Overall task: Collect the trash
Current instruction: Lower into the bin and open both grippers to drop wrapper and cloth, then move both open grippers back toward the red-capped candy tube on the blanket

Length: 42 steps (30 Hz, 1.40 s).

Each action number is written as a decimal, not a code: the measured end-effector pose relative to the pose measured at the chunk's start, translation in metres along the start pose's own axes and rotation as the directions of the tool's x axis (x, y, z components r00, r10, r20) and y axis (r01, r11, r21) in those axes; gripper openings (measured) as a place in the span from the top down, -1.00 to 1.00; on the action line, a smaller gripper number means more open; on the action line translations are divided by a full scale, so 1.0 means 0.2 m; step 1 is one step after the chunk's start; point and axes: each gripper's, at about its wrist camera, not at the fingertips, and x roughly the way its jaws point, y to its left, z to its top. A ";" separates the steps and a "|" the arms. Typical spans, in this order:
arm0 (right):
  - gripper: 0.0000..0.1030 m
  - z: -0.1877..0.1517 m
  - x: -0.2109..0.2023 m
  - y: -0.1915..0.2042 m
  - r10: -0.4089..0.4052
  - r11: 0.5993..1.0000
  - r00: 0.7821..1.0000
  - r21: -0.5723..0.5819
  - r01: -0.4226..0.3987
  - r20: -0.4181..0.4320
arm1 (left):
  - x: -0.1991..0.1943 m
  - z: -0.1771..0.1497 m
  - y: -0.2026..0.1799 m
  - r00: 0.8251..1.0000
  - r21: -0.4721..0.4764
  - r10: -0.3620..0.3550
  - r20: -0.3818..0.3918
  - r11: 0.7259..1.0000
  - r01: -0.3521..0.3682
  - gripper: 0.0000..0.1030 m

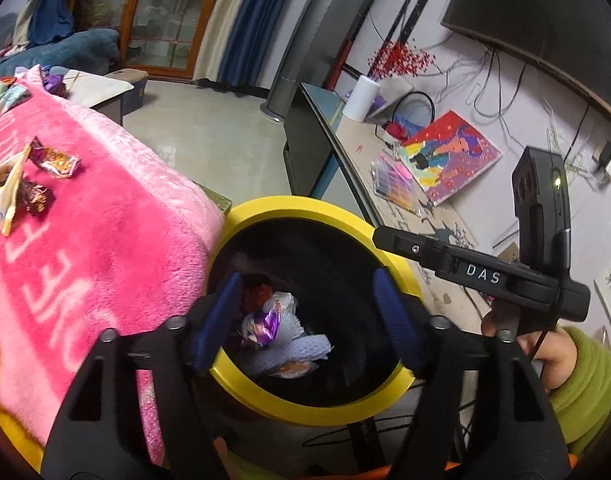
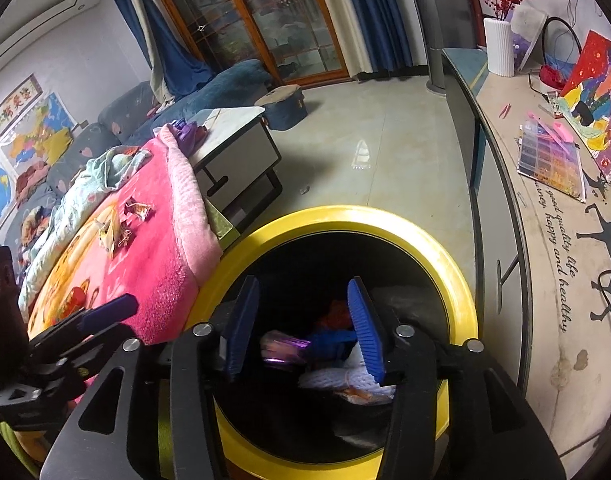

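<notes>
A yellow-rimmed black bin stands beside a pink blanket. Inside lie a purple foil wrapper, white foam netting and red scraps. My left gripper is open and empty over the bin's mouth. My right gripper is open and empty over the bin too; it shows in the left wrist view. Candy wrappers lie on the blanket.
A long side counter carries a painting, a bead box, a white vase and cables. A low table, blue sofa and tiled floor lie beyond.
</notes>
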 end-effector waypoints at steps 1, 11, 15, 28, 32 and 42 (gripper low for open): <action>0.07 0.00 0.00 0.00 -0.001 1.000 1.000 -0.002 0.001 0.002 | 0.00 0.00 0.00 1.000 -0.005 -0.002 0.003 1.000 0.002 -0.47; -0.18 0.03 -0.04 0.05 -0.018 1.000 0.999 -0.017 0.018 0.031 | -0.12 -0.01 0.01 0.998 -0.017 0.028 0.051 0.999 -0.027 -0.78; -0.27 0.05 -0.06 0.07 -0.018 1.000 0.999 -0.019 0.019 0.051 | -0.17 -0.02 0.02 0.993 -0.012 0.093 0.077 0.996 -0.092 -0.78; -0.41 0.08 -0.09 0.30 0.036 0.994 0.997 -0.109 -0.029 0.063 | -0.39 -0.03 0.12 0.966 -0.065 0.192 0.175 0.981 -0.183 -0.78; -0.41 0.08 -0.08 0.41 0.066 0.988 0.996 -0.146 -0.058 0.053 | -0.45 -0.03 0.19 0.949 -0.106 0.245 0.198 0.968 -0.227 -0.78; -0.41 0.11 -0.04 0.64 0.137 0.966 0.990 -0.225 -0.126 0.036 | -0.64 -0.03 0.29 0.889 -0.148 0.369 0.272 0.929 -0.340 -0.78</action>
